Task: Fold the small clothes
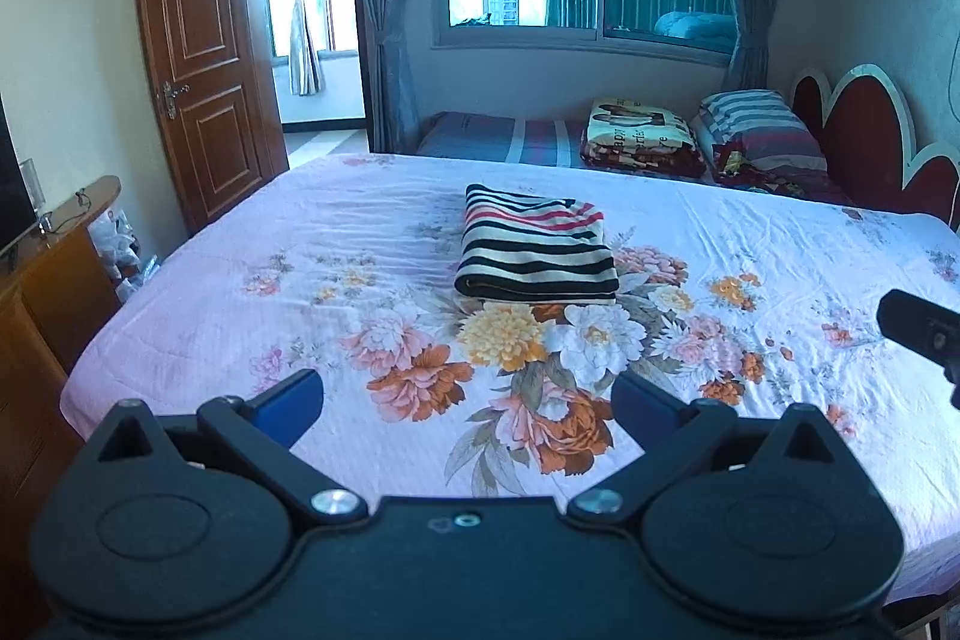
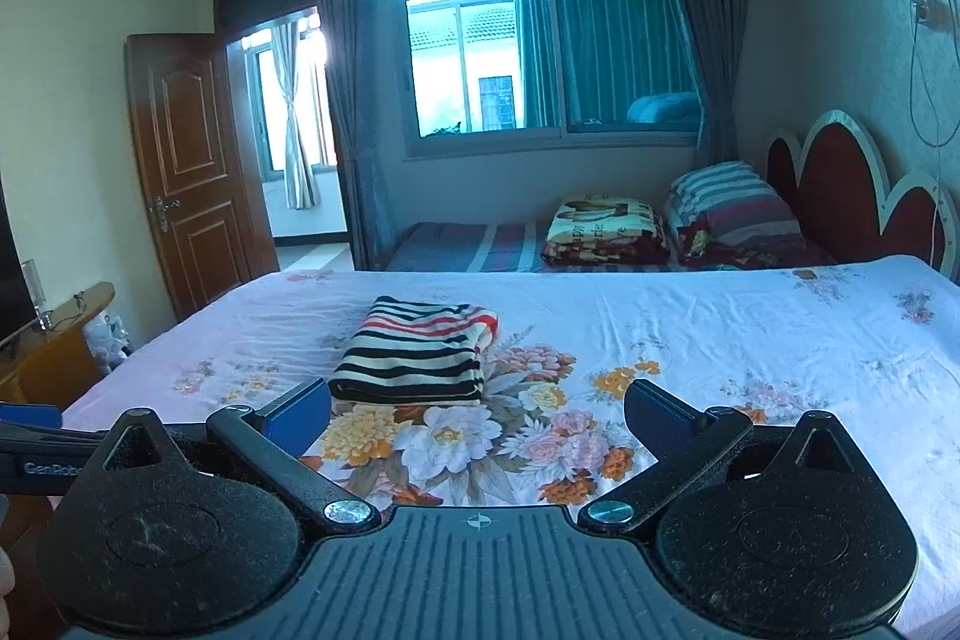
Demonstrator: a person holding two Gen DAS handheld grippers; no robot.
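Folded striped garment (image 1: 536, 247) — floral bedsheet (image 1: 300, 244), tongs (image 1: 468, 400) spread

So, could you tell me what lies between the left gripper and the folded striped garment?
Only the floral bedsheet; in the left wrist view nothing else separates the open left gripper from the striped garment.

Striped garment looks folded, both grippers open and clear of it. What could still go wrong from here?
1. The top layer of the striped garment sits askew at its far red-striped corner; a nudge could splay it.
2. The left gripper and right gripper are empty and close together; they could bump.
3. The floral bedsheet is wrinkled, so dragging the bundle may unfold it.
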